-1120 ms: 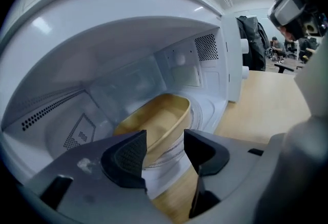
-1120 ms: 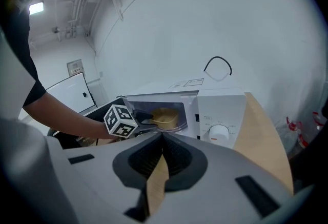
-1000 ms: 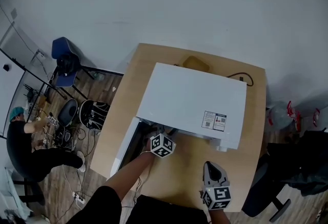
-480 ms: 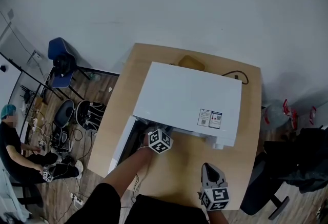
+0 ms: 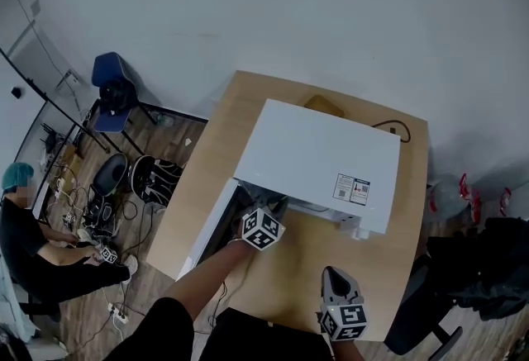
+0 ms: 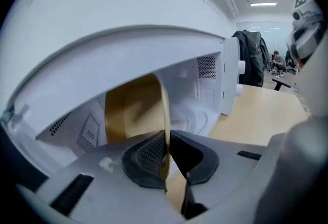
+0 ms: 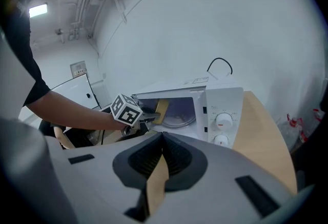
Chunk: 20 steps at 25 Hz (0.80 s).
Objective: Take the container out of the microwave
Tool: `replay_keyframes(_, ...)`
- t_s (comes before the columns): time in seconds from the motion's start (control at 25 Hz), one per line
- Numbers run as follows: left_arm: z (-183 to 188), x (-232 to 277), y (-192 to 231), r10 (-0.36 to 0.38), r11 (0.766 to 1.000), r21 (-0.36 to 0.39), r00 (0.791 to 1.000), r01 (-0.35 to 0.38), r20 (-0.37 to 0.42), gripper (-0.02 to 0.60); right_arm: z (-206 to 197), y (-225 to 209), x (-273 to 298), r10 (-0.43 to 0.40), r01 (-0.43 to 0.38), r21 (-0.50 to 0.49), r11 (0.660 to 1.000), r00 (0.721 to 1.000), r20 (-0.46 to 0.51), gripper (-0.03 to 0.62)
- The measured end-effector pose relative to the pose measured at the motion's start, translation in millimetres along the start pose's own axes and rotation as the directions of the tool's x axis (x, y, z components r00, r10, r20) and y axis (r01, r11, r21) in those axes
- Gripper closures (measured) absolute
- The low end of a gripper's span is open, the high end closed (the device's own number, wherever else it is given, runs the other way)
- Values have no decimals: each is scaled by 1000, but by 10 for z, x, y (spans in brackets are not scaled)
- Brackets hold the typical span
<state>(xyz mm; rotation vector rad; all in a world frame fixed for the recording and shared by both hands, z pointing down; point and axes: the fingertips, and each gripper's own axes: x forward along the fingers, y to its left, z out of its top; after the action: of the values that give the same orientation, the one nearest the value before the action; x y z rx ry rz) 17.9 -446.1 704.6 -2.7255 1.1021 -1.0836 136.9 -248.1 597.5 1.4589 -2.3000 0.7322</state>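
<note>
A white microwave [image 5: 318, 161] stands on the wooden table [image 5: 302, 273] with its door [image 5: 207, 227] swung open to the left. Inside, a tan container [image 6: 133, 110] is tipped up on its side. My left gripper [image 6: 165, 146] reaches into the opening and its jaws are closing, pads on either side of the container's thin rim and pressing on it. The right gripper view shows the same container [image 7: 162, 106] at the left gripper [image 7: 146, 118]. My right gripper [image 5: 333, 275] hangs shut over the table's front, short of the microwave [image 7: 220, 110], with nothing held.
A black cable [image 5: 395, 130] and a tan object [image 5: 324, 105] lie behind the microwave. Left of the table are a blue chair [image 5: 111, 91], bags and a seated person [image 5: 33, 244]. A dark chair with clothing [image 5: 479, 268] stands at the right.
The left gripper stayed at the microwave's mouth and rose a little. The right gripper drifted slightly along the table's front. The head view shifted.
</note>
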Motion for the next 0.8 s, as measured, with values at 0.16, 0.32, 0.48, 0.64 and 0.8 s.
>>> replay_keyframes(0.16, -81, -188, -132, -17, 1000, 1, 1000, 17, -12, 557, 19, 118, -92, 0, 0, 1, 1000, 1000, 24, 536)
replay_keyframes(0.32, -197, -398, -334, -39, 998, -42, 999, 38, -17, 557, -34, 216, -209, 3, -3, -13, 1000, 999, 37, 536)
replay_keyframes(0.48, -284, -678, -545, -51, 991, -123, 999, 52, 15, 557, -106, 224, -319, -30, 31, -13, 999, 998, 50, 536)
replay_keyframes(0.64, -312, -1042, -767, -46, 971, -231, 997, 60, 65, 558, -61, 270, -522, -63, 63, 3, 998, 994, 91, 536)
replay_keyframes(0.8, -355, -1342, -1052, -45, 953, -293, 992, 77, 114, 558, -70, 475, -754, -49, 41, 58, 997, 990, 130, 536)
